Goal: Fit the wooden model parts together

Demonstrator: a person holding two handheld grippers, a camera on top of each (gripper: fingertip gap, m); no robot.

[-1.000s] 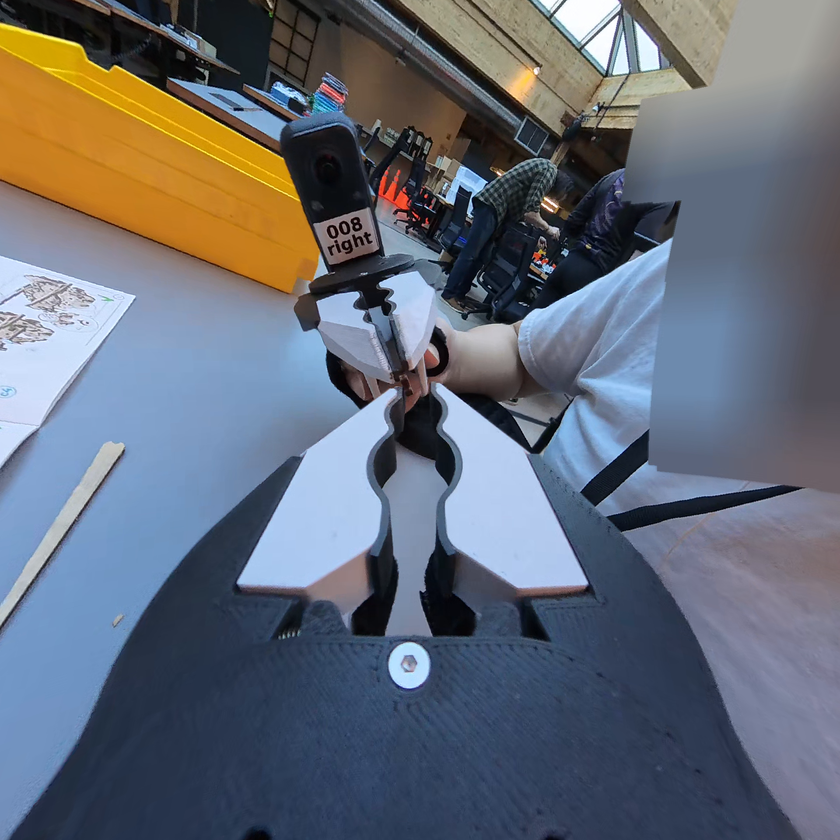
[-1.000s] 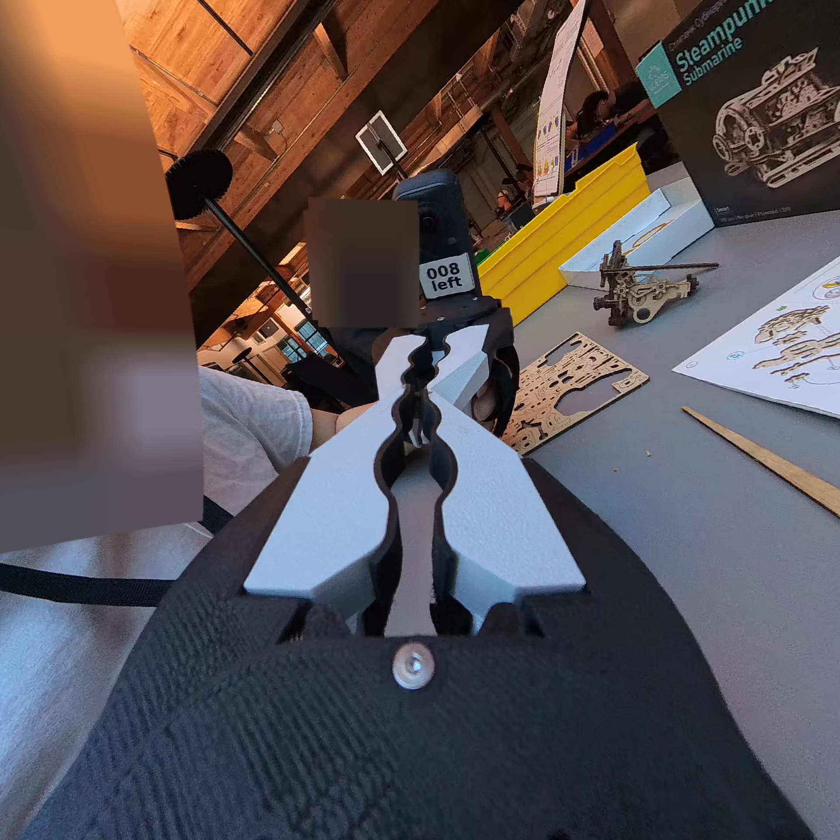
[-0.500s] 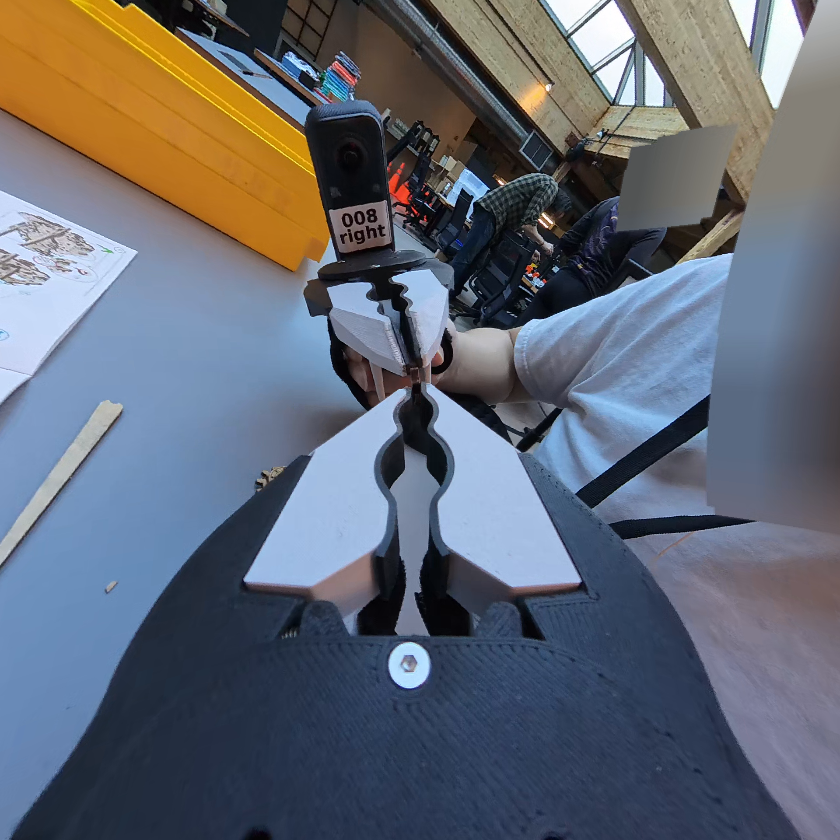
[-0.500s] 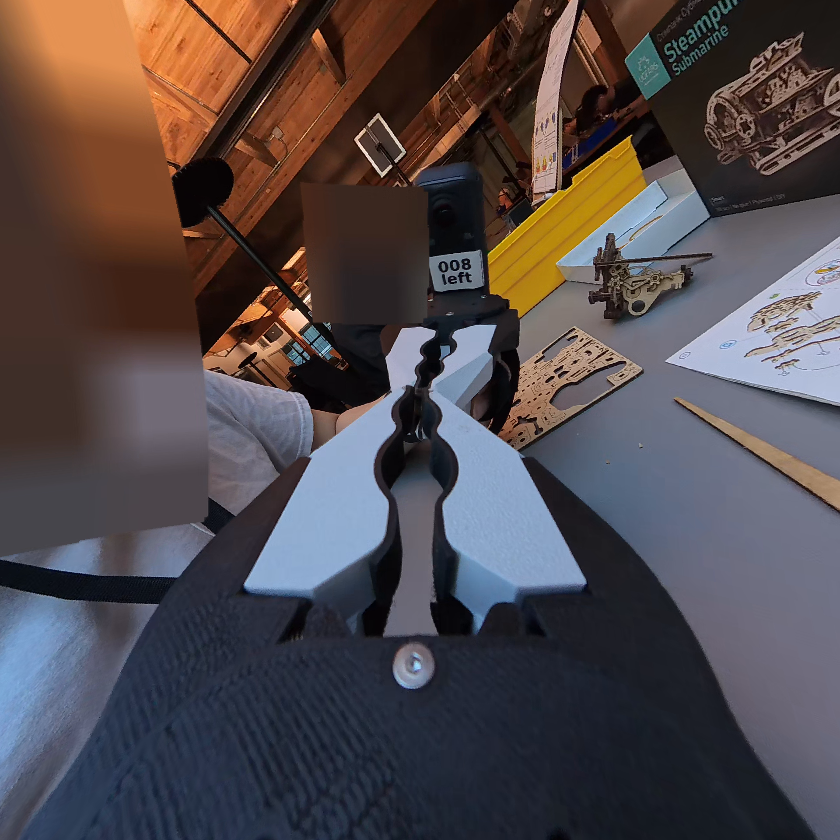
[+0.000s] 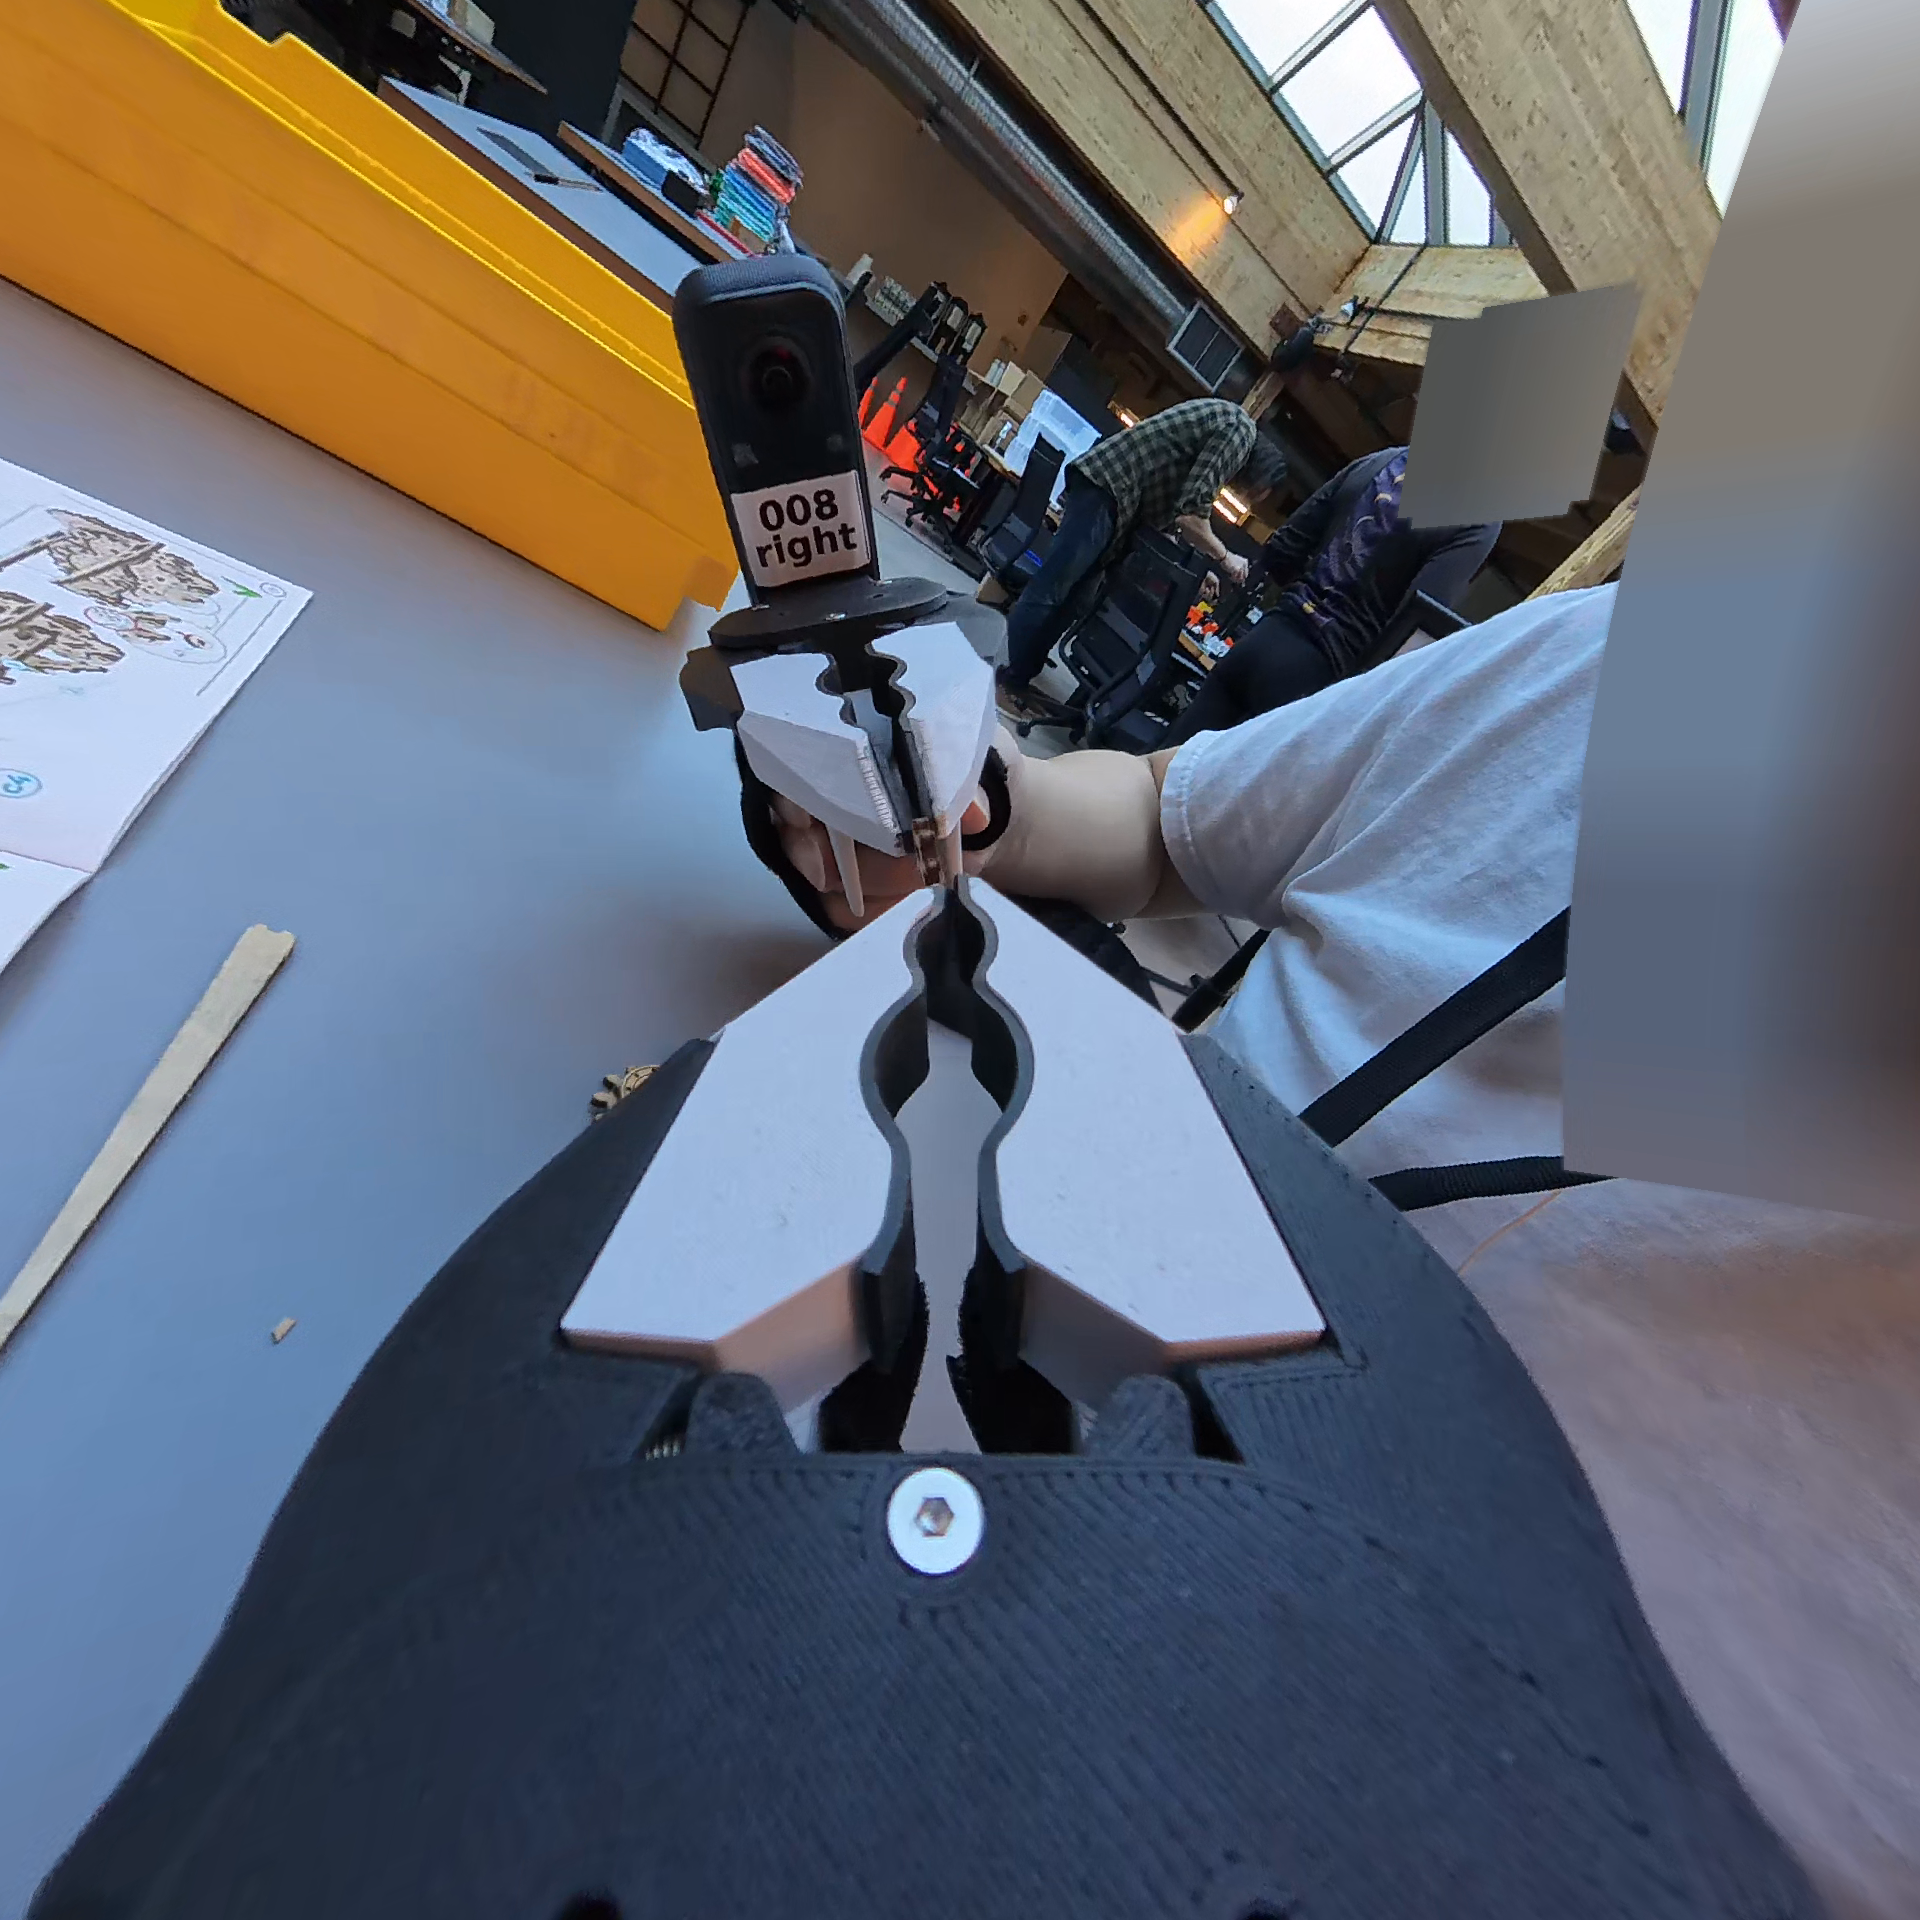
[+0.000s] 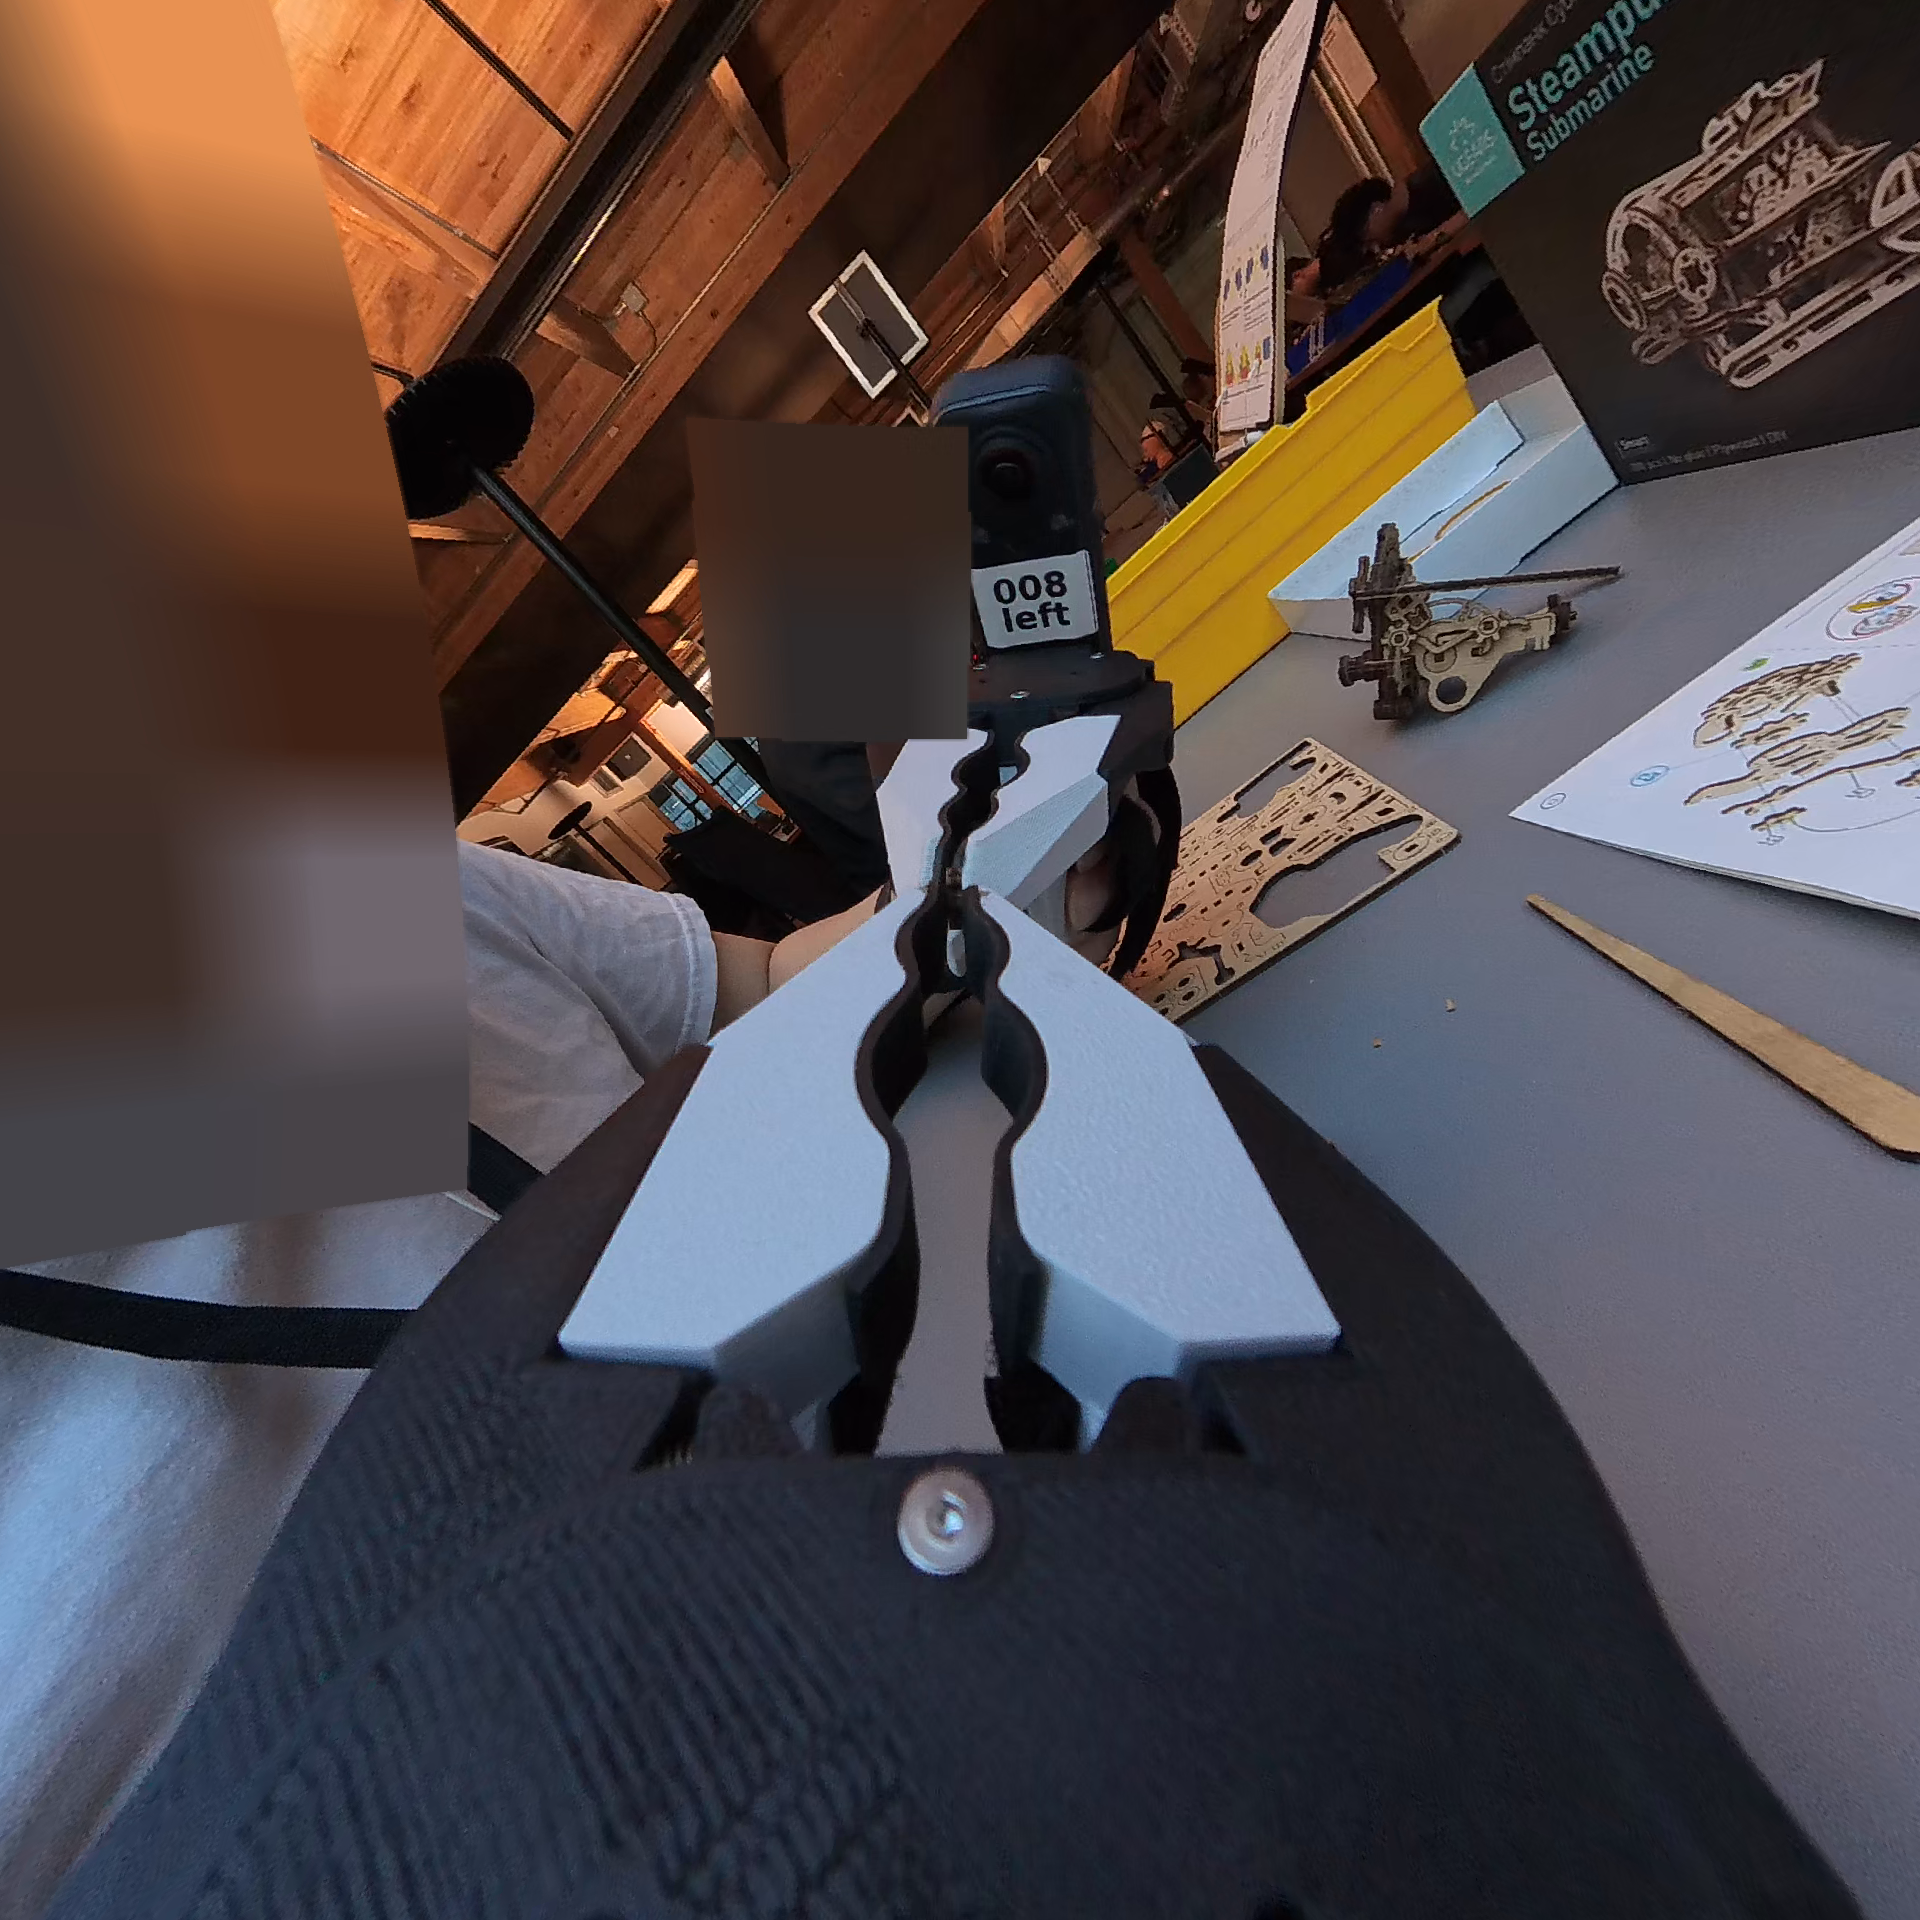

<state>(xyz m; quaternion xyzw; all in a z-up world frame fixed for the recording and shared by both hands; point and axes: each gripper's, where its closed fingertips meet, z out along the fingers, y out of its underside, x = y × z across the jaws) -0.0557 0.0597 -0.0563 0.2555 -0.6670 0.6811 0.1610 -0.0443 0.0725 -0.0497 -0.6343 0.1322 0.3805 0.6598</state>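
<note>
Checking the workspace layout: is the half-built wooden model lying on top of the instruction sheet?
No, the half-built wooden model sits on the bare grey table, apart from the instruction sheet.

Big open workshop w/ timber ceiling beams (image 5: 1507,156) and skylight windows (image 5: 1340,114) letting in daylight; one lamp (image 5: 1229,203) lit on a beam. Grey table (image 5: 447,831) in fg, yellow bins (image 5: 343,301) along its far edge. Bg: black office chairs (image 5: 1122,634), desks, orange cones (image 5: 883,421), two ppl standing at a bench. Right view: warm-toned wood ceiling (image 6: 582,208), hanging white panel (image 6: 868,322).
</note>
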